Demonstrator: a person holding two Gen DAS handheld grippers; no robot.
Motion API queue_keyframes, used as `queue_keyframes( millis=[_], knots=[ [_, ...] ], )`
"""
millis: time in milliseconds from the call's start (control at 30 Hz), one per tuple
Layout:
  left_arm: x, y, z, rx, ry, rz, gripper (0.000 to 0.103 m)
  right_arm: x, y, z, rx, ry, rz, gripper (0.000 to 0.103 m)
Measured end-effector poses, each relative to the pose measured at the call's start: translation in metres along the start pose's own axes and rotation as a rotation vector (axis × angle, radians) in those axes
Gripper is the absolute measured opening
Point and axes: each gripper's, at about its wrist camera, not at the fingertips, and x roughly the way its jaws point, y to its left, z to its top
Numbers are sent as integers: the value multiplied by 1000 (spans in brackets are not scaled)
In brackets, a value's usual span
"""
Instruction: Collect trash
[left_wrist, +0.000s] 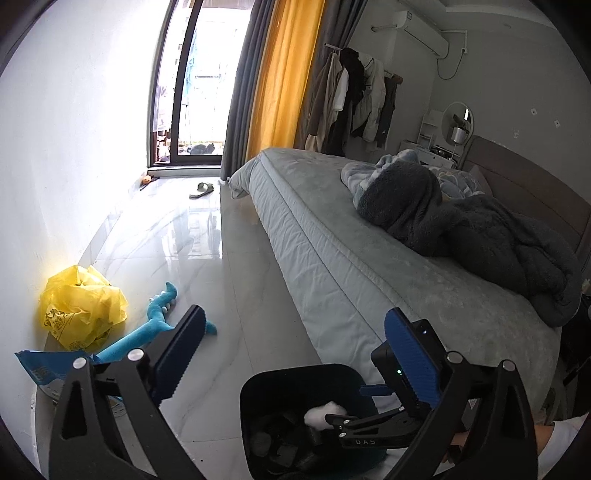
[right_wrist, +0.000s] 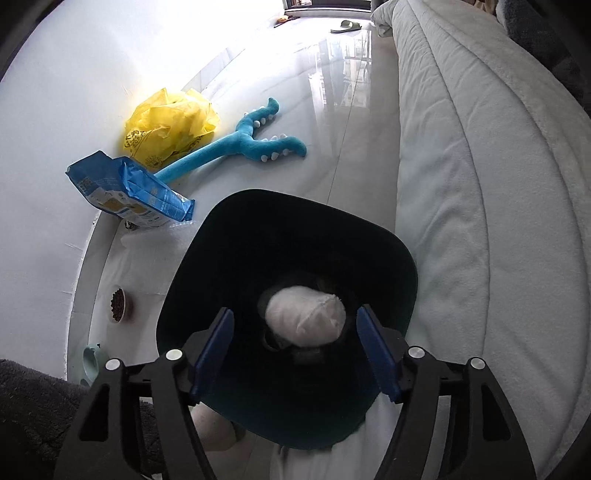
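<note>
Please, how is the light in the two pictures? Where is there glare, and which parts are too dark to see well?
Left wrist view: the balcony door is overexposed, its glare mirrored on the glossy floor; straight edges bend from the fisheye lens. Right wrist view: the wall near the top is washed out, the inside of the black bin is almost featureless dark, only the white wad shows clearly.

Stood on the floor (right_wrist: 354, 110) just beside the bed (right_wrist: 480, 184): a bin (right_wrist: 288, 240) holding a wad (right_wrist: 306, 317), with a pouch (right_wrist: 129, 184), plush toy (right_wrist: 236, 144) and bag (right_wrist: 170, 122) along the wall to its left.
</note>
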Motion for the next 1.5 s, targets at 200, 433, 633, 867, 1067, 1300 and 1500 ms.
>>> queue_keyframes(
  millis=[200, 433, 633, 867, 1067, 1300, 1500],
  knots=[
    [-14, -19, 10, 23, -51, 3, 99, -50, -9, -9, 46, -129, 6, 79],
    [-36, -55, 7, 124, -79, 36, 100, -137, -31, -43, 89, -349, -90, 91],
    [-58, -87, -6, 162, -74, 54, 100, -223, -57, -105, 162, -528, -173, 100],
    [-82, -92, -24, 106, -50, 66, 100, -290, -80, -181, 219, -639, -271, 100],
    [-98, -109, -31, 129, -63, 73, 100, -323, -87, -236, 251, -701, -309, 100],
    [-102, -120, -50, 123, -32, 10, 100, -343, -82, -280, 273, -742, -346, 100],
    [-110, -133, -63, 172, -39, 8, 100, -355, -88, -300, 289, -783, -364, 100]
  ],
)
